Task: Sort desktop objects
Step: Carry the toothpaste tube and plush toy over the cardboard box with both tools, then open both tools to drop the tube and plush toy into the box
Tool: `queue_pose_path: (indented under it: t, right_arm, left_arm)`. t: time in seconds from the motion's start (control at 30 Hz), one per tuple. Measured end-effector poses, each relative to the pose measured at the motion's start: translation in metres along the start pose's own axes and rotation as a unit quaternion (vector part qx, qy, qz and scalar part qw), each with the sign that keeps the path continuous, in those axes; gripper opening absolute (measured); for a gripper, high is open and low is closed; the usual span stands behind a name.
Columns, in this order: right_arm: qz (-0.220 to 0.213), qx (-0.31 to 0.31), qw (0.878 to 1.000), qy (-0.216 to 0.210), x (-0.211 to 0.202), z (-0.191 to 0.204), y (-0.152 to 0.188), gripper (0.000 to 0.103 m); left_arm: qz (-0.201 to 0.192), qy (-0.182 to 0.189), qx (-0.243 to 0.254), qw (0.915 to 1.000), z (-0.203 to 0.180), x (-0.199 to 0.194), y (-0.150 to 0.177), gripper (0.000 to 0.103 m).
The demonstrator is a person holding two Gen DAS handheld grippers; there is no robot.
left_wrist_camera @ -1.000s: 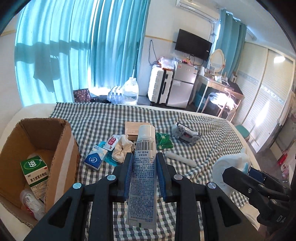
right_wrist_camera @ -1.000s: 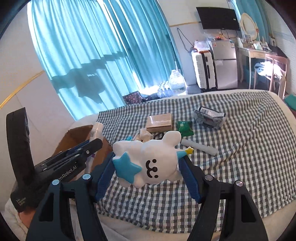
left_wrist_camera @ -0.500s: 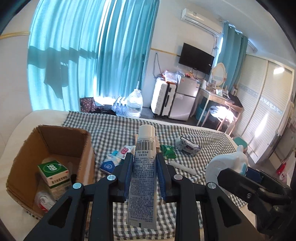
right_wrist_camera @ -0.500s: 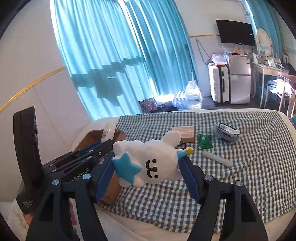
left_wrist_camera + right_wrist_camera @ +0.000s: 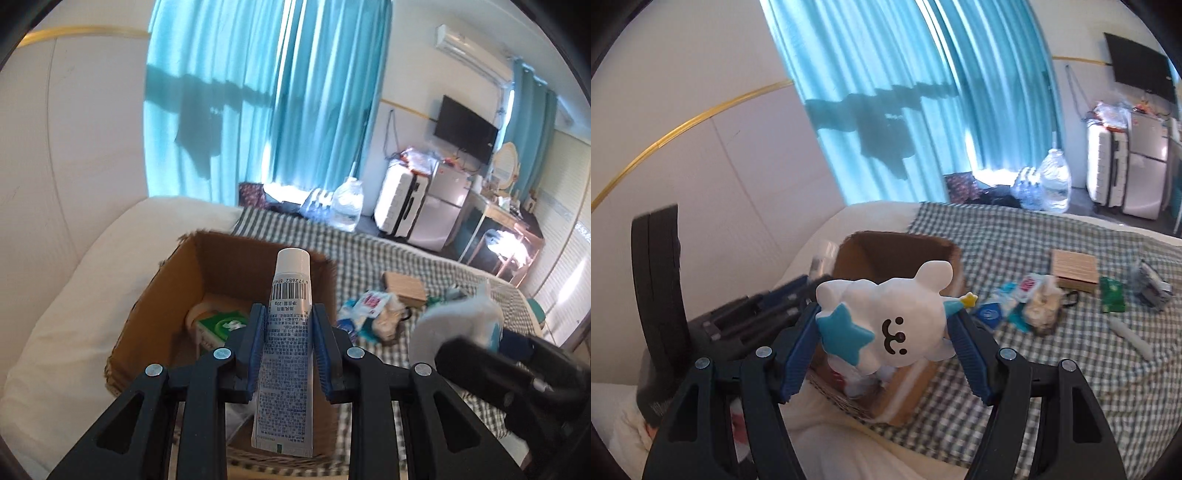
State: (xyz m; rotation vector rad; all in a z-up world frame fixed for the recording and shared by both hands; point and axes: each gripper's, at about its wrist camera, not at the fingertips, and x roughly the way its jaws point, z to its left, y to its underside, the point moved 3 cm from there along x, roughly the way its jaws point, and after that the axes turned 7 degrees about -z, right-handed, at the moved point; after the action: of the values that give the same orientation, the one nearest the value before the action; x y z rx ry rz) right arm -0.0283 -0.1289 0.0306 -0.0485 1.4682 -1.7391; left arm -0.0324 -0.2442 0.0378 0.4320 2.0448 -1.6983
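Observation:
My left gripper (image 5: 289, 320) is shut on a white tube with blue print (image 5: 287, 343), cap pointing away, held above the open cardboard box (image 5: 173, 280). Inside the box lie a green-and-white carton (image 5: 218, 325) and a tape roll. My right gripper (image 5: 886, 314) is shut on a white cloud-shaped toy with a blue star and a smiling face (image 5: 890, 325), hanging over the near side of the same cardboard box (image 5: 901, 251). In the right wrist view the left gripper (image 5: 783, 299) shows blurred at the left of the box.
On the checked cloth (image 5: 1071, 369) lie a wooden block (image 5: 1073, 269), a green packet (image 5: 1112, 299), a white stick (image 5: 1130, 338), small sachets and a cloth bundle (image 5: 1041, 310). A white pillow (image 5: 74, 314) borders the box's left. Curtains, a suitcase and water bottles stand beyond.
Both grippers have swung left with their loads, from over the cloth's middle to above the cardboard box. The box now sits centred in both views. Grips are unchanged.

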Motion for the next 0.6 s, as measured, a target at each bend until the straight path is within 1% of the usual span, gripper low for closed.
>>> queue_pose_path:
  t: [0.1,0.17,0.27,0.37,0.4,0.43,0.47,0.5,0.53,0.57,0.6]
  right_arm:
    - [0.02,0.007,1.0,-0.021,0.037,0.012,0.003,0.069]
    - [0.039,0.012,0.999,-0.025,0.06,0.014,0.007,0.069]
    - [0.056,0.02,0.998,-0.03,0.081,0.013,0.012,0.069]
    - [0.067,0.022,0.997,-0.026,0.097,0.009,0.013,0.07]
    - [0.07,0.026,0.997,-0.023,0.102,0.006,0.011,0.071]
    - [0.072,0.036,0.997,-0.019,0.107,0.004,0.01,0.078]
    - [0.072,0.042,0.996,-0.019,0.106,-0.001,0.01,0.081]
    - [0.068,0.054,0.996,-0.02,0.106,-0.005,0.009,0.084]
    - [0.063,0.062,0.996,-0.018,0.104,-0.009,0.008,0.084]
    - [0.062,0.065,0.996,-0.018,0.103,-0.011,0.006,0.084]
    - [0.06,0.066,0.996,-0.017,0.101,-0.014,0.006,0.084]
  left_arm:
    - [0.023,-0.016,-0.008,0.9996,0.023,0.015,0.011,0.026]
    - [0.034,-0.025,-0.017,0.9989,0.037,0.021,0.019,0.025]
    - [0.049,-0.037,-0.027,0.9977,0.051,0.032,0.028,0.026]
    - [0.061,-0.056,-0.023,0.9963,0.057,0.038,0.036,0.027]
    - [0.065,-0.058,-0.022,0.996,0.058,0.04,0.037,0.032]
    - [0.067,-0.059,-0.023,0.9958,0.058,0.042,0.038,0.039]
    - [0.068,-0.067,-0.023,0.9952,0.059,0.042,0.04,0.061]
    - [0.067,-0.078,-0.023,0.9944,0.061,0.042,0.041,0.079]
    - [0.061,-0.091,-0.024,0.9937,0.062,0.04,0.041,0.084]
    - [0.057,-0.096,-0.028,0.9934,0.064,0.039,0.042,0.085]
    - [0.06,-0.094,-0.033,0.9932,0.065,0.039,0.043,0.085]
